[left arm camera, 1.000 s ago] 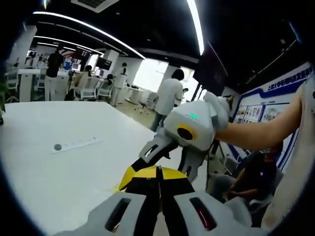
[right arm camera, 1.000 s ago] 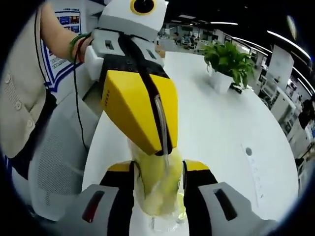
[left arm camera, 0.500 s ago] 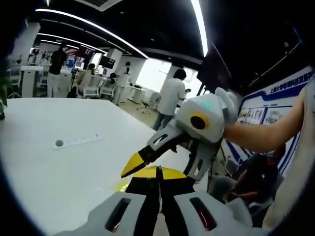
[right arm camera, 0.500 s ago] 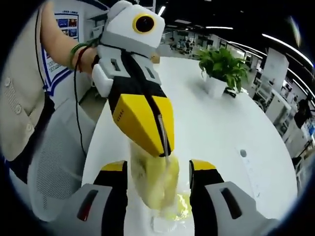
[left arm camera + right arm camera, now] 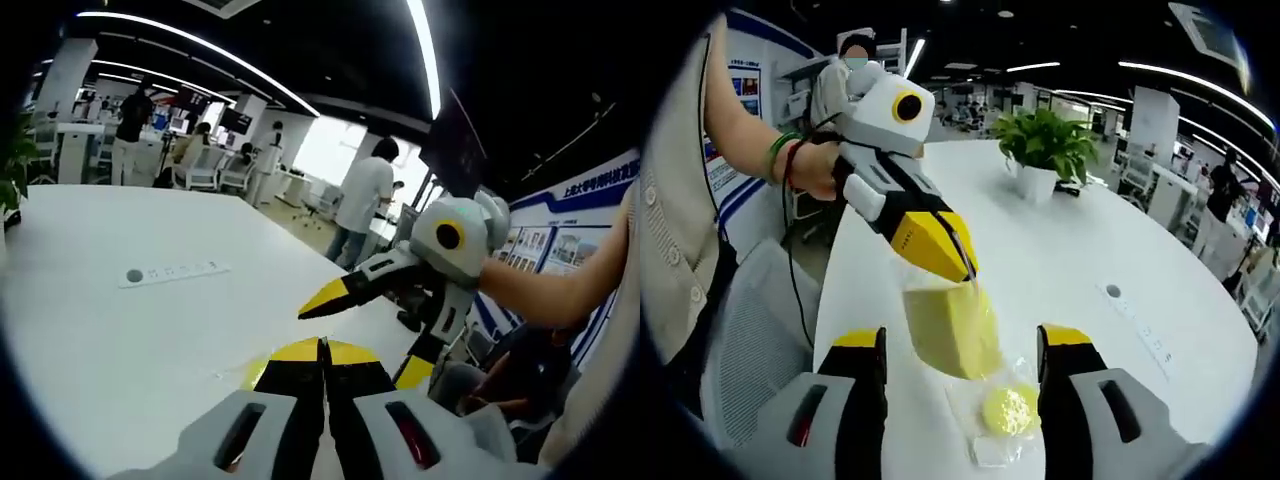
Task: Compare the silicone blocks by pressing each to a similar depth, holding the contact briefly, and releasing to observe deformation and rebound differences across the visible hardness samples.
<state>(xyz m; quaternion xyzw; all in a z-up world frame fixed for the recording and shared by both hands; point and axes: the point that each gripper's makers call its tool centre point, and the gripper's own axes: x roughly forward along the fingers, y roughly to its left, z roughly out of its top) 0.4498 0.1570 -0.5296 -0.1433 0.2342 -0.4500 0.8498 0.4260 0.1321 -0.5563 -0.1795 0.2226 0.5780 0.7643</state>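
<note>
Room: open office under long ceiling lights, with people standing and sitting at desks well behind your white tabletop (image 5: 110, 340).

Far left, left gripper view: a leafy edge of the potted plant (image 5: 15, 170) at the picture's side; in the right gripper view it stands well back on the tabletop.

Middle, left gripper view: a white power strip (image 5: 172, 273) lies flat, well apart from your work.

Left gripper (image 5: 962, 265): its fingers (image 5: 930, 240) are closed together, and a bagged yellow block (image 5: 950, 325) hangs from their tips; you are pinching it by the clear wrapping at its upper edge, as far as the right gripper view tells.

Right gripper (image 5: 965, 350): its fingers stand wide apart on either side of the hanging block, touching nothing. In the left gripper view it hangs in the air to the right with the same spread.

Block's place: lifted off the tabletop, between your right fingers and just above a second sample.

Second sample: a pale yellow disc (image 5: 1008, 408) in a clear bag (image 5: 985, 450), lying flat on the tabletop near your right fingers.

Done: nothing here proves a finished press; the block looks square-faced and undented, so it reads as released or not yet squeezed.

Left: by my reading, the disc is yet to be pressed, and the block may need a matching squeeze, hold and release for a fair comparison.
</note>
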